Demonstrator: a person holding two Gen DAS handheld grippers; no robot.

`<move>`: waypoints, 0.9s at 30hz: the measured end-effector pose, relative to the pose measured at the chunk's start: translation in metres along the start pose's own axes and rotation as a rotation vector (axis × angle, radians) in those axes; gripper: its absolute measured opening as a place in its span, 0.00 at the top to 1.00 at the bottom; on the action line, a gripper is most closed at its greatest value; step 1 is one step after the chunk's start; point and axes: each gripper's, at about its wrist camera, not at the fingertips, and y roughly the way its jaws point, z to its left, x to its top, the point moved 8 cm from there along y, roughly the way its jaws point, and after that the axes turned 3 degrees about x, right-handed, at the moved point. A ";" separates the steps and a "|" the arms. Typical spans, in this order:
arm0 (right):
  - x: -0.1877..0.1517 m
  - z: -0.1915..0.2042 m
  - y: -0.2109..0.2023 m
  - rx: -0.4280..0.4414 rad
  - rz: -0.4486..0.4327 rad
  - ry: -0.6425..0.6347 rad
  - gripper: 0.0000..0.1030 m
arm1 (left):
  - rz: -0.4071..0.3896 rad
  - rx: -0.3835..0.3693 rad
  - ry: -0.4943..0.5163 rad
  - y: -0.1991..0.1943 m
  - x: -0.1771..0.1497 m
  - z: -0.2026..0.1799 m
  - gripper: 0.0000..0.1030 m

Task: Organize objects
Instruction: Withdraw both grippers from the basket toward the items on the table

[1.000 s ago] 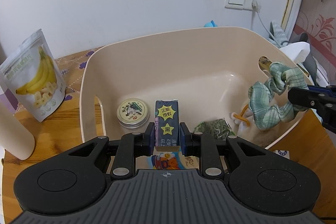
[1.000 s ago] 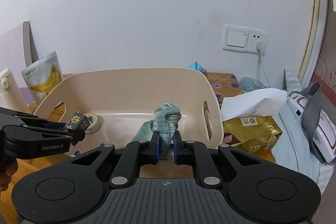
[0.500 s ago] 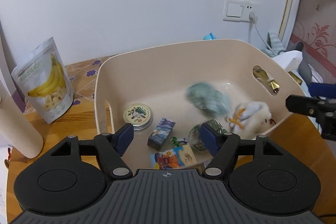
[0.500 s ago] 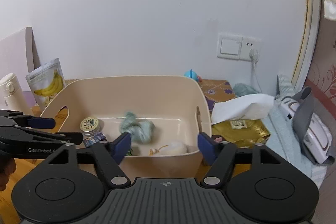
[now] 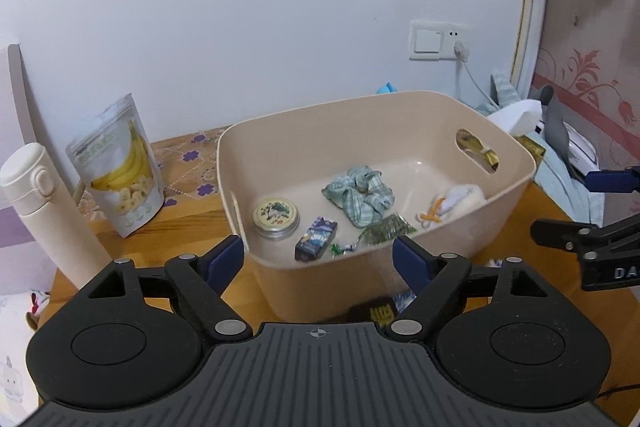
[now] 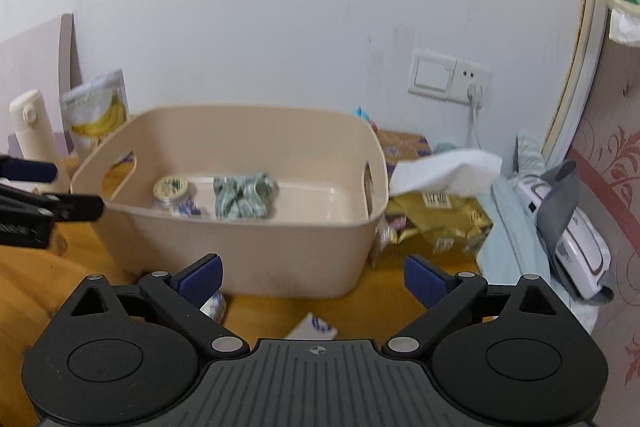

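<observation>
- Left gripper (image 5: 318,254): jaws spread wide, holding nothing.
- Right gripper (image 6: 312,277): likewise wide, empty.
- Green plaid scrunchie (image 5: 359,195) lies in beige tub (image 5: 516,155) (centre); small blue carton (image 5: 316,243) at its 7 o'clock.

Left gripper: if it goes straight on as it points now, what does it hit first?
Probably the near wall of the beige bin, dead ahead of the open left gripper. Depth is unclear; slightly higher, it clears the rim.

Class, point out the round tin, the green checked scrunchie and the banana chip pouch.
round tin (image 5: 276,214): left wrist view, on its printed lid.
green checked scrunchie (image 5: 359,195): left wrist view, on its bunched fabric.
banana chip pouch (image 5: 120,167): left wrist view, on its front panel.
</observation>
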 end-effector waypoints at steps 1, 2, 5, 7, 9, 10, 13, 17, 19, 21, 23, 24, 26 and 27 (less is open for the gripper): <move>-0.004 0.000 0.001 0.001 0.010 0.002 0.03 | 0.002 -0.002 0.003 -0.002 -0.003 0.000 0.19; -0.010 0.000 0.002 0.002 0.023 0.005 0.02 | 0.004 -0.004 0.004 -0.004 -0.005 0.000 0.19; -0.023 0.000 0.007 -0.001 0.054 0.012 0.02 | 0.018 -0.004 -0.012 -0.007 -0.015 0.002 0.19; -0.032 0.000 0.009 0.001 0.067 0.020 0.02 | 0.036 -0.006 -0.026 -0.009 -0.023 0.001 0.19; -0.041 0.001 0.012 0.012 0.084 0.027 0.01 | 0.051 -0.005 -0.018 -0.011 -0.031 0.000 0.19; -0.045 0.001 0.013 0.013 0.091 0.027 0.01 | 0.049 -0.002 -0.009 -0.013 -0.035 -0.002 0.19; -0.056 0.000 0.017 0.006 0.113 0.029 0.01 | 0.061 -0.005 0.004 -0.015 -0.046 -0.006 0.18; -0.067 0.000 0.022 0.018 0.144 0.050 0.00 | 0.107 -0.021 0.005 -0.011 -0.060 -0.012 0.18; -0.073 0.000 0.024 0.017 0.157 0.048 0.00 | 0.121 -0.027 0.002 -0.009 -0.066 -0.014 0.18; -0.077 -0.001 0.027 0.014 0.170 0.045 0.00 | 0.139 -0.039 -0.007 -0.007 -0.072 -0.017 0.18; -0.082 -0.001 0.029 0.012 0.182 0.047 0.00 | 0.152 -0.056 -0.017 -0.006 -0.076 -0.020 0.18; -0.085 -0.001 0.031 0.013 0.191 0.049 0.00 | 0.158 -0.062 -0.019 -0.005 -0.078 -0.023 0.18; -0.089 -0.002 0.035 0.013 0.207 0.050 0.00 | 0.162 -0.064 -0.015 -0.004 -0.081 -0.029 0.18; -0.091 -0.002 0.036 0.012 0.212 0.049 0.00 | 0.161 -0.065 -0.010 -0.003 -0.082 -0.032 0.18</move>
